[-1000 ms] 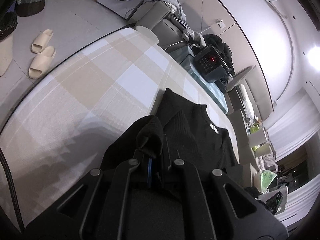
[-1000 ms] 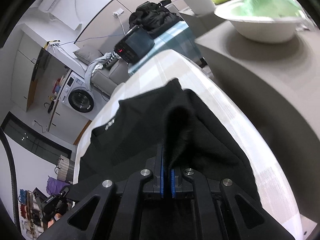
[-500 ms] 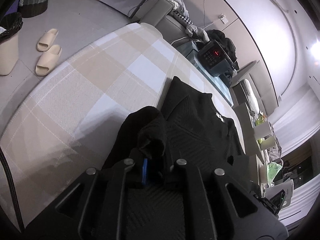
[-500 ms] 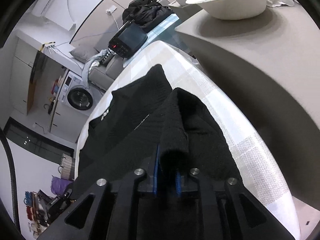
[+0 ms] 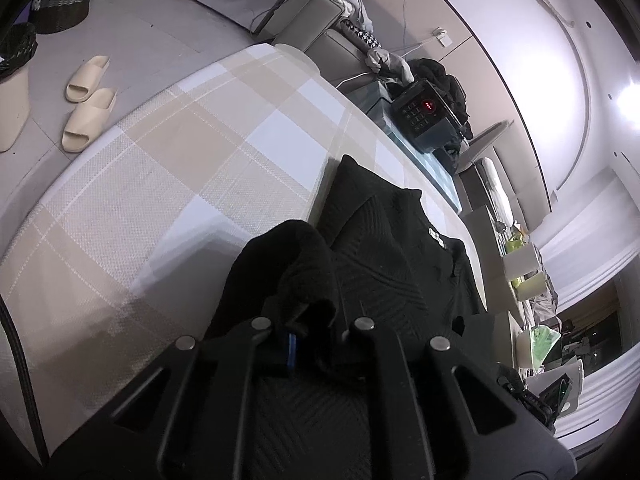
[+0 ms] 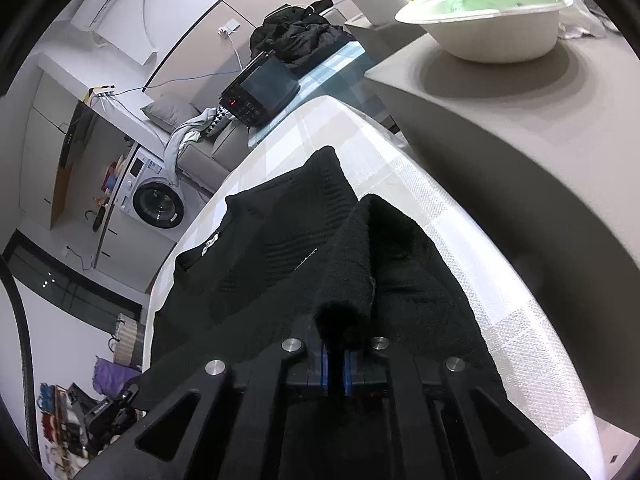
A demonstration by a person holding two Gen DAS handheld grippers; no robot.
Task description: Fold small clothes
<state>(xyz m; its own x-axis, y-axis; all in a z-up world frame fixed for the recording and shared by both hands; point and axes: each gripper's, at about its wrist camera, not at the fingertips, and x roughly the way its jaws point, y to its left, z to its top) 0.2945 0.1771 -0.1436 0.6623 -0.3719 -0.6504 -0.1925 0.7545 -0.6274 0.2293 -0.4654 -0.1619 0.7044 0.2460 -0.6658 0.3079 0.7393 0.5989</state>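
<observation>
- A checked tablecloth [image 5: 168,168] covered the table, with a washing machine [image 6: 154,200] behind.
- The black knit sweater [image 5: 384,248] lay spread just ahead of both grippers.
- The left gripper [image 5: 310,344] was clamped on a bunched fold of it, jaws closing.
- The right gripper [image 6: 336,364] pinched another raised fold.
- Beige slippers [image 5: 86,114] sat far left on the floor.

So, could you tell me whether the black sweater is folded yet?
Partly: both grippers hold bunched edges of the black sweater up, its collar end flat on the checked cloth.
</observation>
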